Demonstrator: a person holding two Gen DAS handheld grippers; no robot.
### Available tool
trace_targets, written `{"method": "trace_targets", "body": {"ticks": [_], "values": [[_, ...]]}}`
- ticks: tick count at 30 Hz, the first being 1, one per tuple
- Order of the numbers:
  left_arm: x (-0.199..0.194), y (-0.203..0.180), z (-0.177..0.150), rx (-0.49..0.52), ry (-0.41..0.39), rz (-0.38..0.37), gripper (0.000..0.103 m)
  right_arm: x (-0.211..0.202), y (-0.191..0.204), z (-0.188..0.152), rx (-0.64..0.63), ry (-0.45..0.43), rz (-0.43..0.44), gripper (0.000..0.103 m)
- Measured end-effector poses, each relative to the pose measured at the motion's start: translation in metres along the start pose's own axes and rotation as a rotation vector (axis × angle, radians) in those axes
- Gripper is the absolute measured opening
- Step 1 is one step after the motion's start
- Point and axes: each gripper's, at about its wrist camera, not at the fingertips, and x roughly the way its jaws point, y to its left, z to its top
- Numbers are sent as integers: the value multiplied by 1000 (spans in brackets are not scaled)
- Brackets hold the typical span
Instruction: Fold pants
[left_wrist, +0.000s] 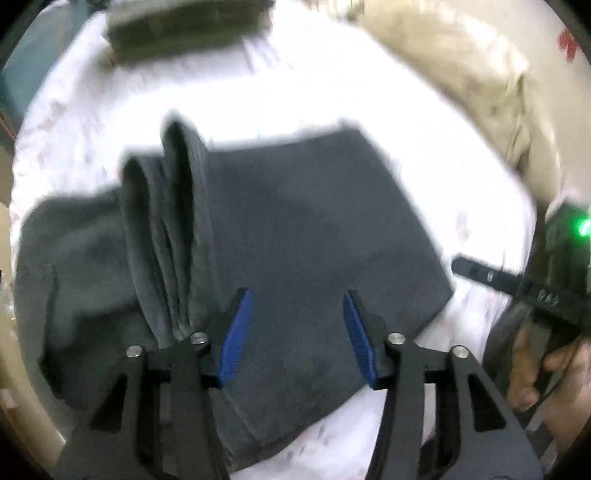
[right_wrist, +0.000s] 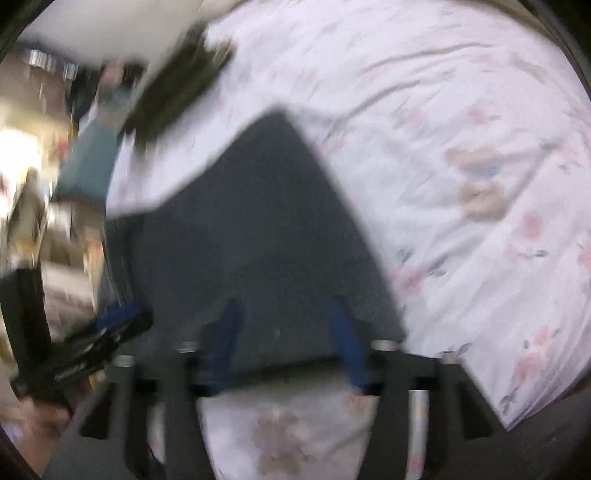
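Hovering over grey pants (left_wrist: 295, 229), left gripper (left_wrist: 298, 332) & right gripper (right_wrist: 284, 339) both apart.

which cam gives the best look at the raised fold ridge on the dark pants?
Left wrist. There the ridge stands up as layered loops left of the open left tongs, on the dark pants. The right wrist view is blurred; it shows only a flat dark panel ahead of the open right tongs, no ridge.

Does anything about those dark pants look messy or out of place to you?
Yes. On the dark pants, a bunched ridge of cloth stands up at the left, while the rest lies flat on the floral sheet.
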Motion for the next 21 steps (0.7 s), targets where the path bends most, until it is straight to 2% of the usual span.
{"method": "trace_targets", "body": {"ticks": [2, 4, 6, 8, 12, 14, 17, 19, 20, 21], "values": [[-9, 8, 11, -40, -94, 21, 53, -2, -18, 4, 76, -20, -13, 69], [-8, 23, 22, -92, -133, 37, 53, 7, -36, 7, 184, 1, 4, 69], [6, 38, 30, -149, -100, 70, 53, 16, -53, 3, 266, 37, 1, 69], [15, 49, 34, -165, -67, 89, 53, 21, -68, -8, 299, 75, 8, 69], [12, 45, 31, -175, -52, 150, 53, 31, -58, -14, 267, 97, 32, 69], [11, 47, 29, -198, -39, 189, 59, 36, -52, -17, 253, 101, 64, 71], [16, 62, 24, -261, -14, 166, 60, 42, -46, -15, 240, 69, 53, 70], [13, 64, 23, -259, -24, 157, 60, 43, -43, -15, 232, 29, 42, 63], [10, 64, 23, -257, -29, 161, 60, 41, -41, -14, 216, 16, 28, 50], [5, 63, 23, -257, -42, 169, 60, 43, -35, -12, 192, 8, 17, 42]]}}
